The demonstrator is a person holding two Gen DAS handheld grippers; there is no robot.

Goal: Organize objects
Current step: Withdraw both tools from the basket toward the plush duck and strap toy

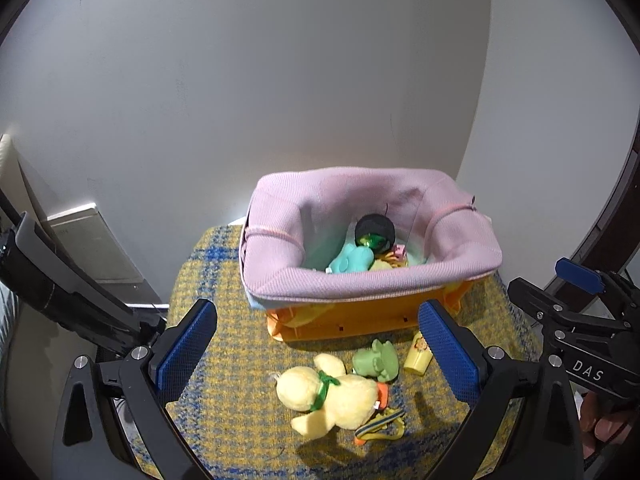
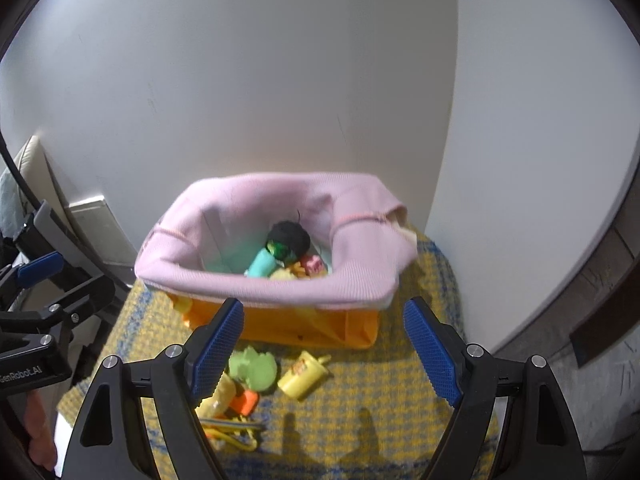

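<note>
Claws first: my left claw (image 1: 318,354) stands as wide as it goes and holds nothing; my right claw (image 2: 324,350) is also parted wide and empty, both hanging over the near edge of the yellow-and-blue checked woven cloth (image 1: 224,412) that covers the table.

Item one, nearest: pale yellow plush duck with green neck ribbon and orange feet (image 1: 328,394), lying on its side between the left claw's blue pads, a striped yellow-and-blue strap (image 1: 380,424) tangled at its feet.

Item two, just beyond: soft green moulded toy (image 1: 378,360).

Item three, beside it: small yellow plastic cup (image 2: 303,374), tipped over.

Item four, farthest: orange bin lined with pink knitted fabric (image 1: 372,280), against the wall, already holding a black ball, a teal toy and smaller pieces.

Risks, as I judge them: the strap may drag along and snag the green toy; the plush may squash and slip from a shallow pinch; the loose liner may fold inward and block a drop.
</note>
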